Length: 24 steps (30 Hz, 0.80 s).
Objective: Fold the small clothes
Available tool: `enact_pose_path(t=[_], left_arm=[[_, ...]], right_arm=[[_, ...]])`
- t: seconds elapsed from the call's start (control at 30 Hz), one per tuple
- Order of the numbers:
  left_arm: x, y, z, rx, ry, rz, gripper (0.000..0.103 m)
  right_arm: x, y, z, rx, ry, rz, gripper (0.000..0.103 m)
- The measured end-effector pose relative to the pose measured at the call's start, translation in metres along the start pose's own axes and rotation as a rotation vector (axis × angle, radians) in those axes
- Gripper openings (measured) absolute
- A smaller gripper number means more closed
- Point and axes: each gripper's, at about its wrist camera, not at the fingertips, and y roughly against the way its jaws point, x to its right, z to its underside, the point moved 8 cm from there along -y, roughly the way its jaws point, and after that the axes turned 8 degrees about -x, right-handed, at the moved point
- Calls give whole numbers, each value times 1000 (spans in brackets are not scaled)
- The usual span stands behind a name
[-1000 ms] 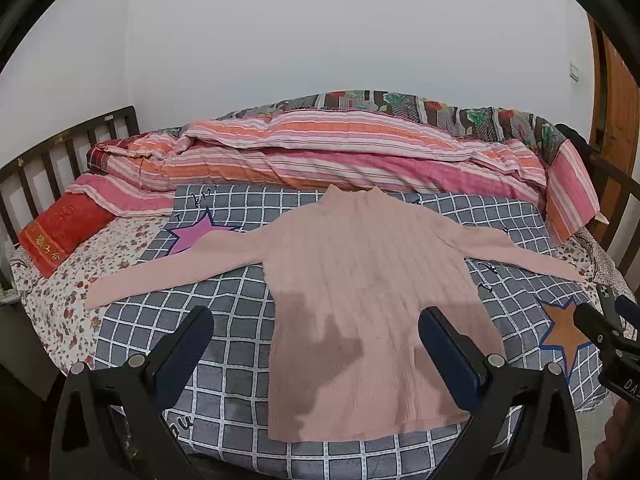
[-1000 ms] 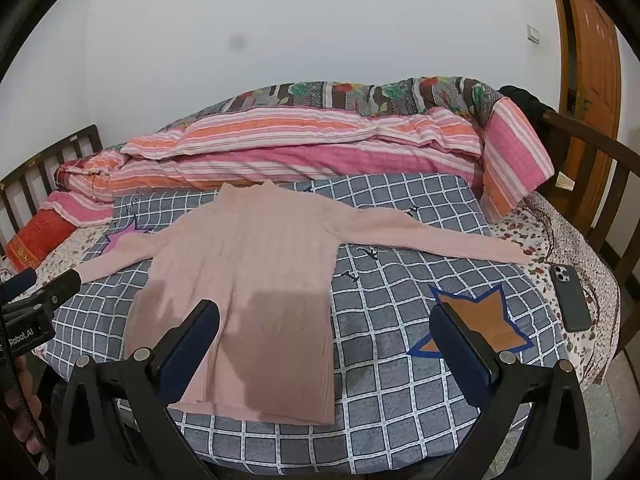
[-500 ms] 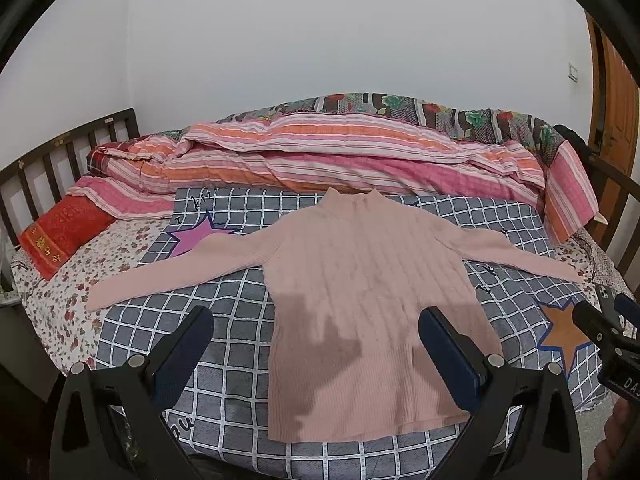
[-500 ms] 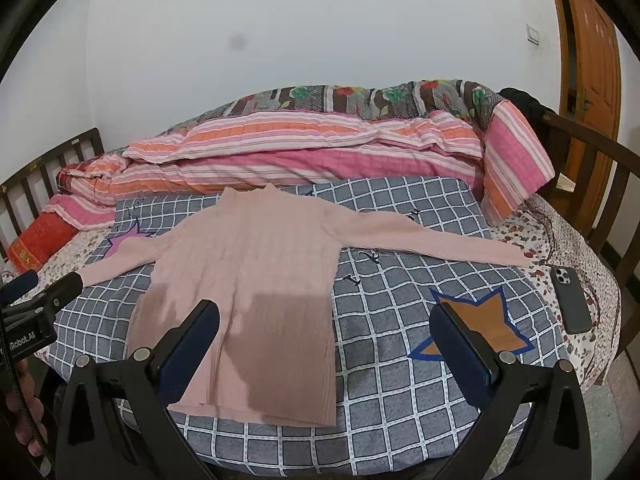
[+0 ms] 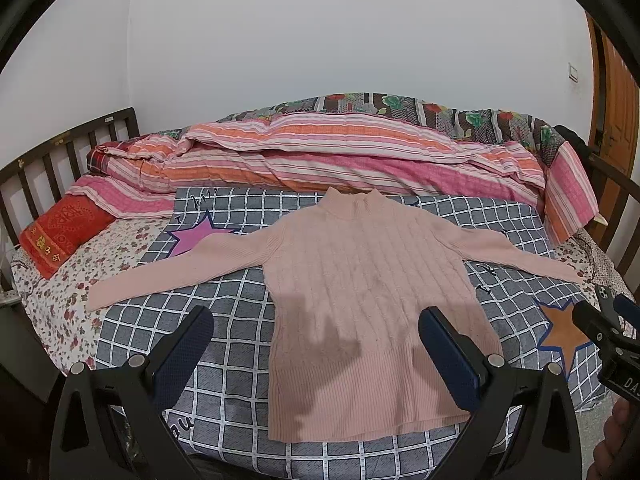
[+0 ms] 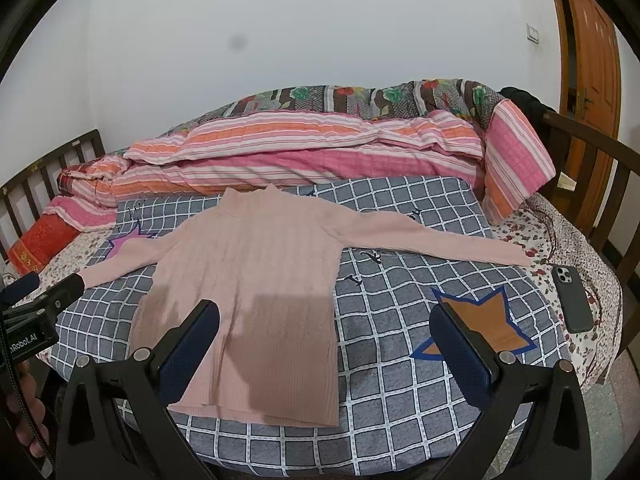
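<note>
A pink ribbed sweater (image 5: 360,292) lies flat, front up, on a grey checked blanket (image 5: 232,304), both sleeves spread out to the sides. It also shows in the right wrist view (image 6: 260,280). My left gripper (image 5: 316,344) is open and empty, held above the sweater's hem near the bed's front edge. My right gripper (image 6: 326,344) is open and empty, over the hem's right side and the blanket (image 6: 400,320). The right gripper shows at the edge of the left wrist view (image 5: 608,332), and the left gripper at the edge of the right wrist view (image 6: 36,300).
A rolled striped quilt (image 5: 320,160) lies along the back of the bed. A red cushion (image 5: 60,232) sits at the left by the wooden headboard (image 5: 60,152). A dark phone (image 6: 572,300) lies on the floral sheet at the right. A wooden door (image 6: 588,80) stands behind.
Both views have tilted slightly, so the sweater sits a little lower in frame. The sweater has not moved and both grippers stay open.
</note>
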Motion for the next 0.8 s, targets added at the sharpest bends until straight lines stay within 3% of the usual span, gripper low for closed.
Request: enact_pose_path(t=[0.8], left_arm=[[-6,2,-2,0,28,13,103]], right_arm=[[-4,-1,-1,1,5,-2,103]])
